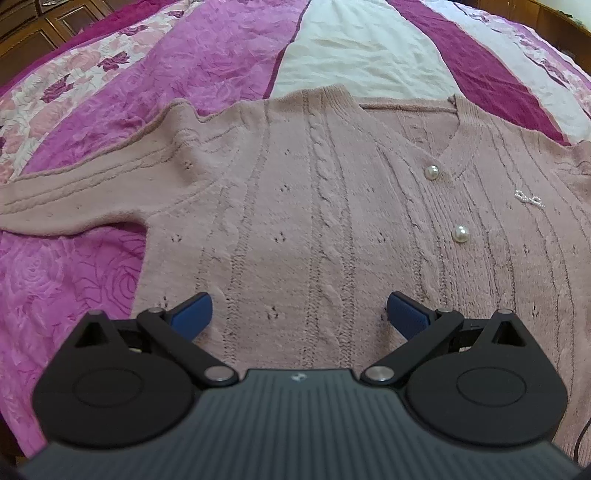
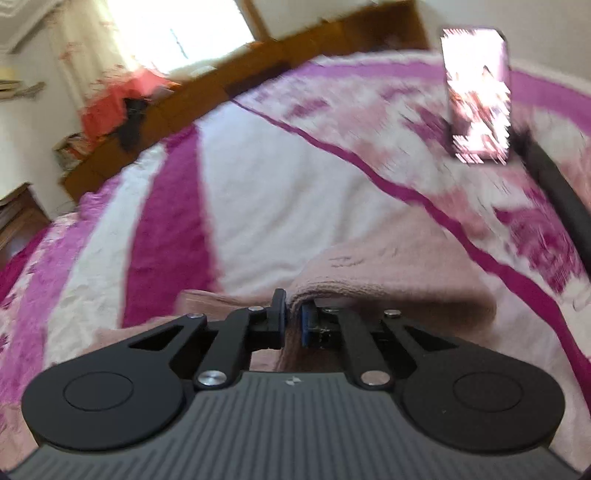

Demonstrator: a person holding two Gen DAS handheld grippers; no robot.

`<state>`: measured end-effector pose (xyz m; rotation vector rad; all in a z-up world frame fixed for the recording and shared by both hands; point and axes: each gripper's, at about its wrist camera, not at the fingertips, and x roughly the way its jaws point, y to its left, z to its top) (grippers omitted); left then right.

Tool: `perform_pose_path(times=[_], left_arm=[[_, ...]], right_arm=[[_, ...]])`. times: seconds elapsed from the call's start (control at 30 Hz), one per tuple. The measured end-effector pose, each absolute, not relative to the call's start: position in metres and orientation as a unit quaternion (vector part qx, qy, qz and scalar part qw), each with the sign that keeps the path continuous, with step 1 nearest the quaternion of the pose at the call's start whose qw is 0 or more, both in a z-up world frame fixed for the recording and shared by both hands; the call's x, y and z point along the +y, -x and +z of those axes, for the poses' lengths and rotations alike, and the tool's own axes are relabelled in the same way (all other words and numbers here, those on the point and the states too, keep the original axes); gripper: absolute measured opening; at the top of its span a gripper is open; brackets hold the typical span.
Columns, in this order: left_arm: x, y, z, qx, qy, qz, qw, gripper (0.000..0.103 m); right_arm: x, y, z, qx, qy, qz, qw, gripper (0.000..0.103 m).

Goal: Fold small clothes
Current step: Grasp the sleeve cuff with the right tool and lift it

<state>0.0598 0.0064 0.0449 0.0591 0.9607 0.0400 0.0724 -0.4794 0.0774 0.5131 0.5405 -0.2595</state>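
A dusty-pink knitted cardigan [image 1: 314, 206] with pearl buttons [image 1: 461, 233] lies flat, front up, on the bed; one sleeve [image 1: 74, 199] stretches out to the left. My left gripper [image 1: 299, 314] hovers just above the cardigan's body, open, with nothing between its blue pads [image 1: 194, 314]. In the blurred right wrist view, my right gripper [image 2: 293, 317] is shut on a lifted fold of the same pink cardigan [image 2: 388, 273], the knit edge pinched between the pads and draped over the right finger.
The bed carries a quilt [image 1: 207, 62] in magenta, white and rose-print stripes. Wooden drawers [image 1: 33, 33] stand at the far left. In the right wrist view a phone [image 2: 476, 92] on a dark stand [image 2: 561, 192] rises at the right, a wooden bed frame [image 2: 177, 114] and window behind.
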Motion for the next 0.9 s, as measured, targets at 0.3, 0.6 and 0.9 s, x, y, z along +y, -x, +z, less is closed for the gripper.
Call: perform_pose_path(times=[0.3, 0.6, 0.9], left_arm=[[0.022, -0.053, 0.055, 0.443, -0.017, 0.021, 0.896, 0.103], [0.05, -0.048, 0.06, 0.431, 0.004, 0.036, 0.901, 0.103], [0.074, -0.046, 0.062, 0.421, 0.008, 0.054, 0.905, 0.103]], right_arm=[[-0.4, -0.079, 0.127, 0.232, -0.249, -0.017, 0.94, 0.008], [-0.295, -0.095, 0.145, 0.24, -0.246, 0.081, 0.935, 0.008], [-0.215, -0.113, 0.097, 0.312, -0.261, 0.12, 0.906, 0.008]])
